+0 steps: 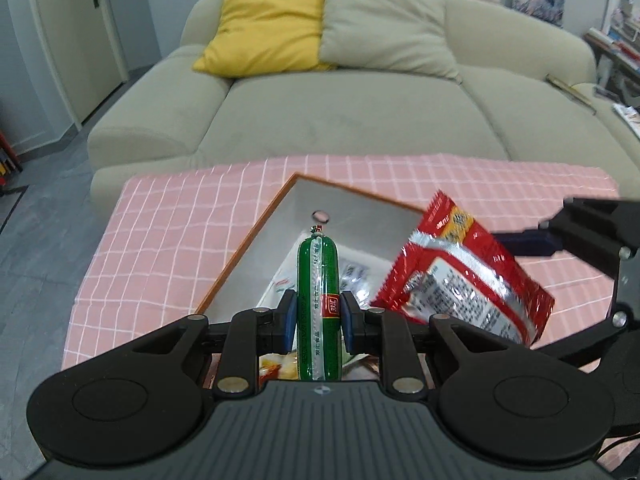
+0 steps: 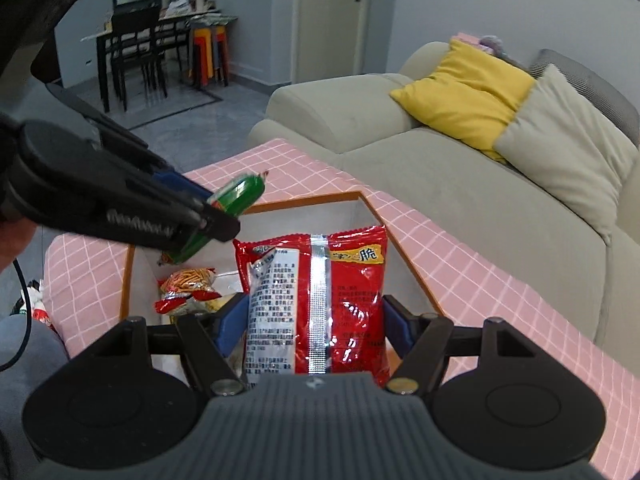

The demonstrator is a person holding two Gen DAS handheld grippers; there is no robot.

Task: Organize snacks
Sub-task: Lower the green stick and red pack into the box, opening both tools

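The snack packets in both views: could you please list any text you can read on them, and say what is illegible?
"脆": on the yellow panel at the top of the red packet, right wrist view.
Other characters beside it: blurred.
Black print block on the red packet: too small to read.
Red label and white strip print on the green sausage: blurred, unreadable.
Small packets in the box: no legible text.

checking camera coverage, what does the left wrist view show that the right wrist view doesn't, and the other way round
Only the left wrist view shows the small round hole in the box's far wall and the cluttered shelves right of the sofa.

Only the right wrist view shows the dining table with dark chairs, the stacked stools, and an orange-and-red snack bag lying in the box.

Both show the left gripper shut on the green sausage, the right gripper holding the red packet, the orange-rimmed box, the pink checked cloth and the yellow cushion.
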